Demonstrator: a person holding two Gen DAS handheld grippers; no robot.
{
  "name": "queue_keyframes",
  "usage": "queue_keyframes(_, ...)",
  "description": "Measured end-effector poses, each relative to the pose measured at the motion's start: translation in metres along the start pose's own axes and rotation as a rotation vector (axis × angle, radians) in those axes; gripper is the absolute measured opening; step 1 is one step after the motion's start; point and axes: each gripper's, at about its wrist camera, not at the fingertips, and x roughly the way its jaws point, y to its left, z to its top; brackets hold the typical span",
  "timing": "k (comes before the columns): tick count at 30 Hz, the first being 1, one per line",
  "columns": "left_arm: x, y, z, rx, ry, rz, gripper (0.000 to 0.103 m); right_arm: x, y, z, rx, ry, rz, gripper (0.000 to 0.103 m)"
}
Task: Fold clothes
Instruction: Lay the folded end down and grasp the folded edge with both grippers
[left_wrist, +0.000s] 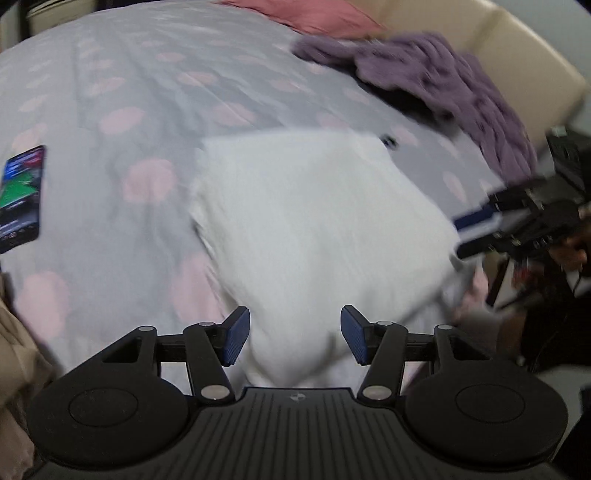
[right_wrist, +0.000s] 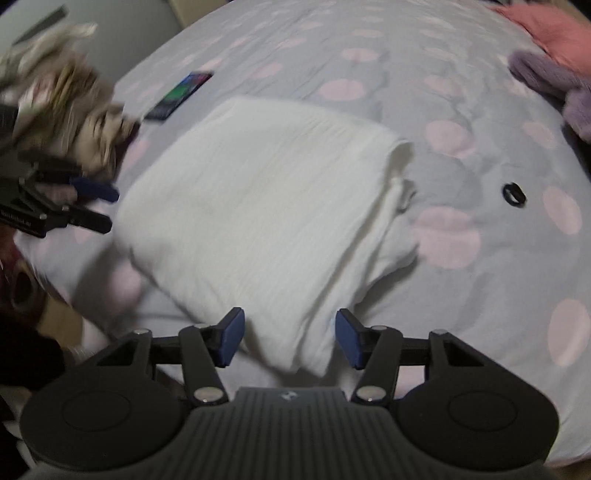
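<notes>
A folded white garment (left_wrist: 314, 229) (right_wrist: 258, 206) lies flat on the grey bedsheet with pink dots (left_wrist: 147, 92) (right_wrist: 461, 110). My left gripper (left_wrist: 295, 338) hovers over its near corner, open, and the blue pads stand apart from the cloth. My right gripper (right_wrist: 290, 338) is open the same way over the opposite corner, nothing pinched. Each gripper also shows in the other's view: the right gripper (left_wrist: 469, 232) at the garment's right edge, the left gripper (right_wrist: 107, 206) at its left edge. Both views are blurred.
A phone (left_wrist: 22, 199) (right_wrist: 179, 96) with a lit screen lies on the sheet. A purple garment (left_wrist: 443, 85) (right_wrist: 546, 77) and a pink one (left_wrist: 314, 14) (right_wrist: 554, 33) lie at the far side. A small black ring (right_wrist: 513, 194) rests nearby. A beige clothes pile (right_wrist: 62, 99) sits by the left gripper.
</notes>
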Motion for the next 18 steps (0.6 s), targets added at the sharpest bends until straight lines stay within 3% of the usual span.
queue_keyframes(2, 0.009, -0.005, -0.003, 0.039, 0.019, 0.035, 0.052, 0.006, 0.007, -0.002, -0.010, -0.005, -0.027, 0.041)
queue_keyframes(4, 0.016, -0.001, -0.006, 0.008, 0.034, 0.029, 0.048, 0.012, 0.007, 0.001, 0.012, -0.001, -0.038, 0.034)
queue_keyframes(8, 0.025, 0.008, -0.010, -0.024, 0.060, 0.021, 0.014, 0.013, 0.007, 0.004, 0.004, 0.012, -0.021, 0.018)
queue_keyframes(9, 0.024, 0.011, -0.010, -0.035, 0.054, 0.006, 0.011, 0.012, 0.004, 0.005, 0.003, 0.016, -0.014, 0.017)
queue_keyframes(13, 0.020, 0.015, -0.010, -0.044, 0.046, -0.037, 0.008, 0.010, -0.008, 0.004, 0.024, 0.029, 0.020, 0.011)
queue_keyframes(18, -0.005, 0.008, -0.011, -0.014, -0.024, -0.075, 0.008, -0.021, -0.015, 0.011, -0.005, -0.040, 0.071, 0.010)
